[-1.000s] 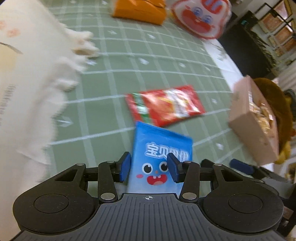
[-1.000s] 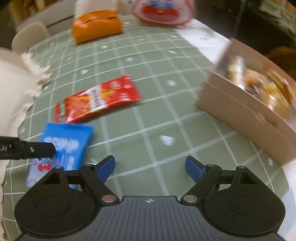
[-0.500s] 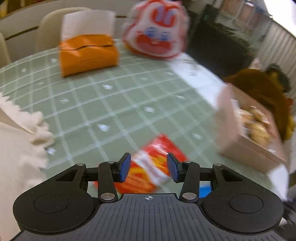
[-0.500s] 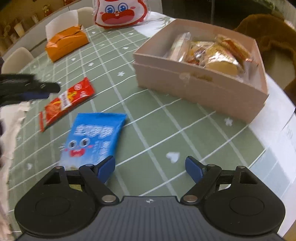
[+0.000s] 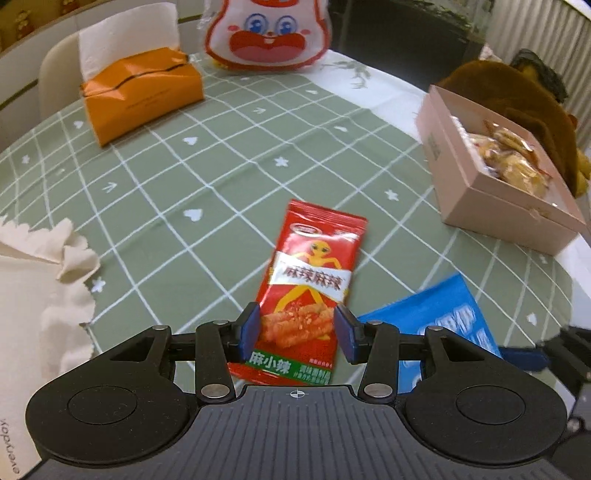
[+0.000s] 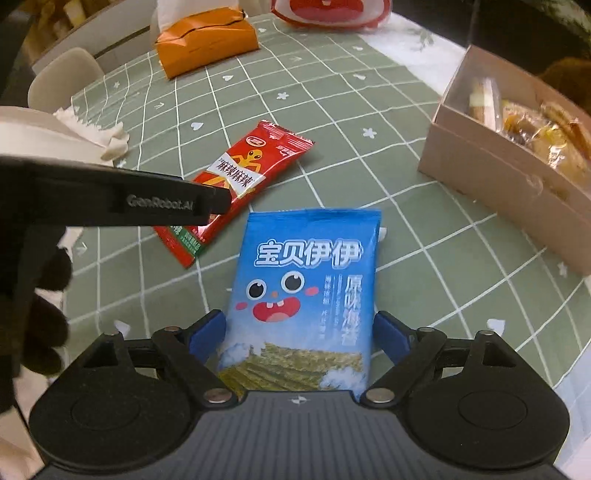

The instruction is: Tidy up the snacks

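In the left wrist view we see our left tool (image 5: 297, 328) spread apart, one blue pad on each side of the red snack pack (image 5: 310, 291). The pads sit just beside the pack's edges; we cannot tell if they touch it. The red pack lies flat on the green checked cloth of the counter (image 5: 207, 173). To its right lies the blue snack pack (image 5: 443, 317), partly hidden behind the tool. Only this view shows the whole face on the bunny bag (image 5: 269, 33) at the far edge. The orange tissue box (image 5: 142, 92) is beside it. The pink box (image 5: 491, 181) with wrapped snacks inside sits at the right, and something brown and furry (image 5: 524, 96) is behind it. A white cloth (image 5: 40, 280) lies at the left.

In the right wrist view we see our right tool (image 6: 299, 338) spread wide, with the blue snack pack (image 6: 306, 295) lying flat between its pads. Here the blue pack shows its full front, a smiling face and white letters. The red snack pack (image 6: 240, 177) lies past it to the left, tilted. The left tool (image 6: 110, 199) reaches in from the left as a dark bar over the near end of the red pack. The pink box (image 6: 506, 155) is at the right, well apart from both packs. The tissue box (image 6: 207, 40) is far back.
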`<state>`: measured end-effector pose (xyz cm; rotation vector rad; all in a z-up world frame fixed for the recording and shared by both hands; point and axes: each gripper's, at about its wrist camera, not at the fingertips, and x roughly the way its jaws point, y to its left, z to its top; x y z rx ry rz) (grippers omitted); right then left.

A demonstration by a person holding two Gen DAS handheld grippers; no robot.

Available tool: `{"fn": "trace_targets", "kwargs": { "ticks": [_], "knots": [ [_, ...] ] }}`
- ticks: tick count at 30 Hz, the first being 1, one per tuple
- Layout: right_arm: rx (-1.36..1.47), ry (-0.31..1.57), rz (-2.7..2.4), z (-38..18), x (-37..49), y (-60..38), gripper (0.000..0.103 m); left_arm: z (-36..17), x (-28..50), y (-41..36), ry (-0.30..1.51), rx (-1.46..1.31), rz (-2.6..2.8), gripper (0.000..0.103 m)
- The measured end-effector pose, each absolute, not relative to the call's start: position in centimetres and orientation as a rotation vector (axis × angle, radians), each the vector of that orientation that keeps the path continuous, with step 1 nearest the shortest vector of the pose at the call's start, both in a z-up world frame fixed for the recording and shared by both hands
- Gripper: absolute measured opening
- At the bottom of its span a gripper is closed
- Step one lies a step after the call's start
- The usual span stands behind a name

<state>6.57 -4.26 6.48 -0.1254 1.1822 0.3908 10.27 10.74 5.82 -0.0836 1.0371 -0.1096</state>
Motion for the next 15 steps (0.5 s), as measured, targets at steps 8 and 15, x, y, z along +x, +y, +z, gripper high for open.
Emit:
{"fn": "trace_targets", "kwargs": {
  "ticks": [8,15],
  "knots": [
    [-0.117,1.099,0.266,6.0,5.9,-11.3,0.094,5.5,10.9,8.5,1.03,0.0,-0.142,0.062],
    [-0.068,1.076,0.199,6.0,4.8,-14.2,0.099,5.2,12.9,7.2,1.028,0.022,-0.108,0.068]
  ]
}}
